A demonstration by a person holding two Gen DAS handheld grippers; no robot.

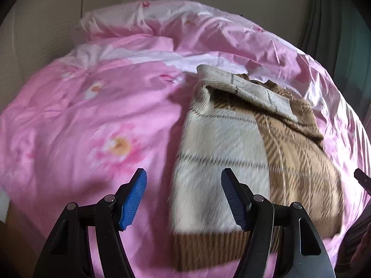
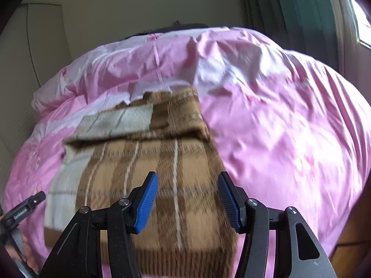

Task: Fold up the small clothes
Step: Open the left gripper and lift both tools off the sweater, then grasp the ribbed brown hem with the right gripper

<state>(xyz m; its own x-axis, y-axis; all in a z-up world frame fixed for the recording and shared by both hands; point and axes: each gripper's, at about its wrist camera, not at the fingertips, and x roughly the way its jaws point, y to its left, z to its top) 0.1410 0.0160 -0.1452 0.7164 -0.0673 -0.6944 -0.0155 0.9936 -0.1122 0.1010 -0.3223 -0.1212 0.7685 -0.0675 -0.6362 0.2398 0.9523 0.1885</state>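
A small knitted sweater [image 1: 231, 153], half cream and half brown plaid with a ribbed brown hem, lies on a pink floral duvet [image 1: 81, 127]. One sleeve is folded across its top. My left gripper [image 1: 183, 199] is open and empty, hovering over the cream half near the hem. In the right wrist view the sweater [image 2: 150, 169] lies lengthwise, brown plaid half nearest. My right gripper [image 2: 187, 201] is open and empty above the brown half near the hem. The tip of the right gripper shows at the left view's right edge [image 1: 363, 179].
The duvet [image 2: 278, 115] is rumpled and covers the bed. A beige wall [image 2: 116, 11] stands behind, with a green curtain [image 2: 301, 11] and a window at the right. The left gripper and a hand show at the lower left of the right wrist view [image 2: 23, 210].
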